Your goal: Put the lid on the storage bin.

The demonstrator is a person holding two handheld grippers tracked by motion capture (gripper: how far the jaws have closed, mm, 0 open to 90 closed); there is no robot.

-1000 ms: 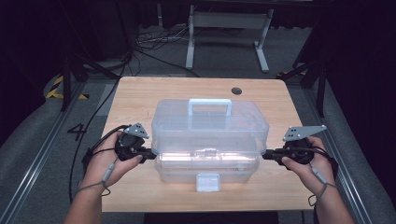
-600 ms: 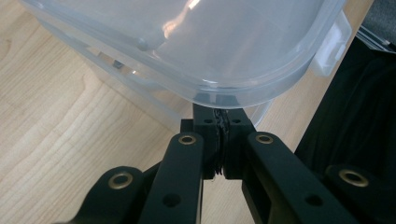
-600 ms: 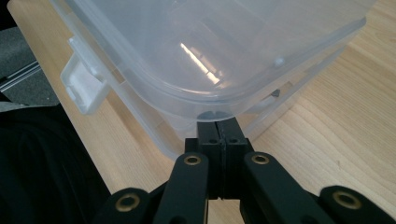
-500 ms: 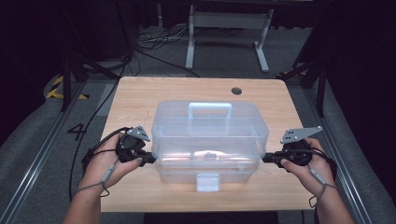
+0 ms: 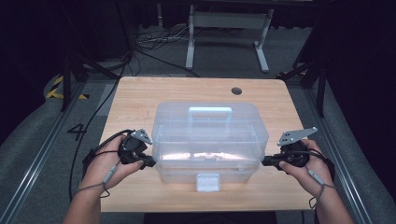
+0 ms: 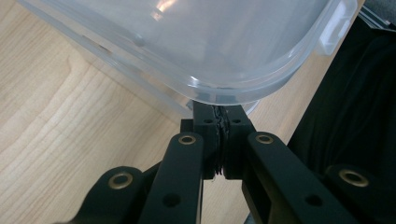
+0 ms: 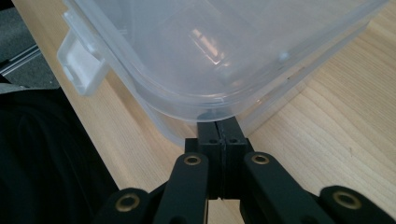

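Storage box [image 5: 210, 140]: clear plastic, lidded, handle on top, sits mid-table [image 5: 140, 98].
Left gripper [image 5: 148, 162]: jaws pressed together, tips under box's left rim.
Right gripper [image 5: 266, 161]: jaws pressed together, tips under right rim.

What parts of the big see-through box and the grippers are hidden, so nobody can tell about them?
- Left gripper: in the left gripper view its tips go under the clear plastic box rim, so any contact is hidden.
- Right gripper: same in the right gripper view; the lid edge covers its tips.
- Box contents: high view, glare and cloudy plastic blur the inside.
- Front latch: high view, too small to tell if fastened.
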